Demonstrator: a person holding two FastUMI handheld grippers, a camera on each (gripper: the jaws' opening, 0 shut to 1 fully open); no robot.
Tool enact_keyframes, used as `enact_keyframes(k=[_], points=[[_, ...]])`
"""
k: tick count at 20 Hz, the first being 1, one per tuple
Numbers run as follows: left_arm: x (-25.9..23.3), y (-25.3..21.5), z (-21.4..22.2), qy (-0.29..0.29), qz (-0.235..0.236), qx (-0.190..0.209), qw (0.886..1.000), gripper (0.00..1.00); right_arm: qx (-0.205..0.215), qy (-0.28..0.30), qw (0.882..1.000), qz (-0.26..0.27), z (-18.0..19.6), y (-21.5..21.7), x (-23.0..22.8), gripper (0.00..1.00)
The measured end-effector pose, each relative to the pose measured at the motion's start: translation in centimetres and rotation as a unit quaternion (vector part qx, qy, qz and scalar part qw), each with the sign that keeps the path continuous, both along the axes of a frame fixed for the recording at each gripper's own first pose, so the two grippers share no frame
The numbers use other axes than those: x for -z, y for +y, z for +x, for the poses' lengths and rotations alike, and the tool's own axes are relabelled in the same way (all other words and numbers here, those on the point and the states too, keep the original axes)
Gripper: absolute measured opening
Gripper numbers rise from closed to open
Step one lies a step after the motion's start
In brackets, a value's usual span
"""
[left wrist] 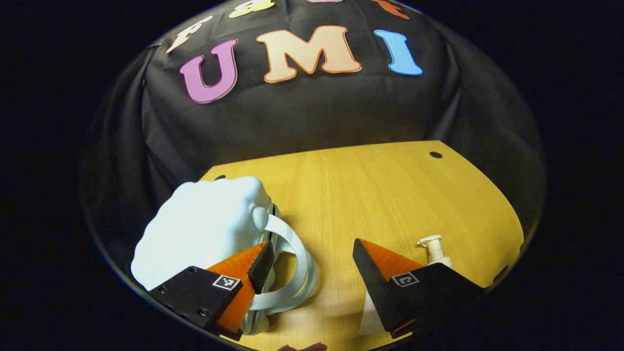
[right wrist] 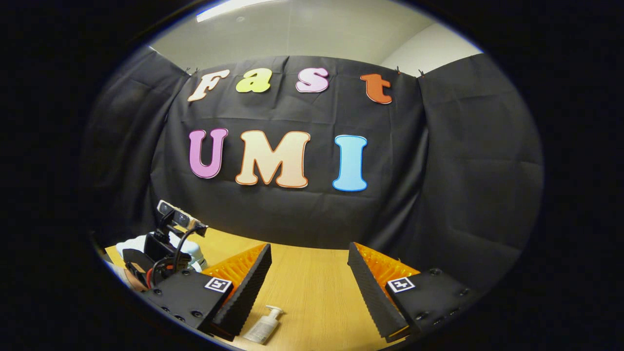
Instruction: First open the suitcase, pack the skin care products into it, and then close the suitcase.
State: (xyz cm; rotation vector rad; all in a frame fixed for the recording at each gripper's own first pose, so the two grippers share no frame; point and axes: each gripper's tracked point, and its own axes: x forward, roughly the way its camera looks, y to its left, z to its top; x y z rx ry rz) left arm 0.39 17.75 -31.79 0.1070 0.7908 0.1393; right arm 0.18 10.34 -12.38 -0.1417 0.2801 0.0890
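A pale blue suitcase point(left wrist: 204, 229) lies shut on the wooden table point(left wrist: 370, 190) at the left, its strap handle point(left wrist: 300, 258) looping toward me. My left gripper point(left wrist: 312, 265) is open, one finger point(left wrist: 256, 265) at the handle and the gap over bare table. A white pump bottle point(left wrist: 433, 247) sits partly hidden behind the other finger. In the right gripper view, my right gripper point(right wrist: 309, 278) is open above the table point(right wrist: 312, 292), holding nothing. The pump bottle point(right wrist: 263, 325) lies just below its left finger. The left gripper point(right wrist: 165, 253) and the suitcase point(right wrist: 192, 249) are at the far left.
The black cloth wall closes off the back and sides of the table. The table's far edge has a small hole point(left wrist: 436, 155) near the right corner. Bare wood stretches between the suitcase and the bottle.
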Motion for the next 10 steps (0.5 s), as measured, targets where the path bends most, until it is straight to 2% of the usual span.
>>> enact_keyframes(k=[7, 9, 10], points=[[4.3, -0.1, 0.0, 0.073, -0.031, 0.010, 0.997, 0.97, 0.016, 0.019, 1.000, -0.011, 0.0, 0.1, 1.3, 1.00], [5.2, -0.9, -0.3, 0.091, -0.053, 0.022, 0.994, 0.94, 0.012, 0.015, 1.000, -0.014, 0.0, 0.1, 1.4, 1.00], [5.6, -0.9, -0.4, 0.100, -0.055, 0.023, 0.993, 0.89, 0.009, 0.018, 1.000, -0.016, 0.1, 0.0, 1.6, 1.00]])
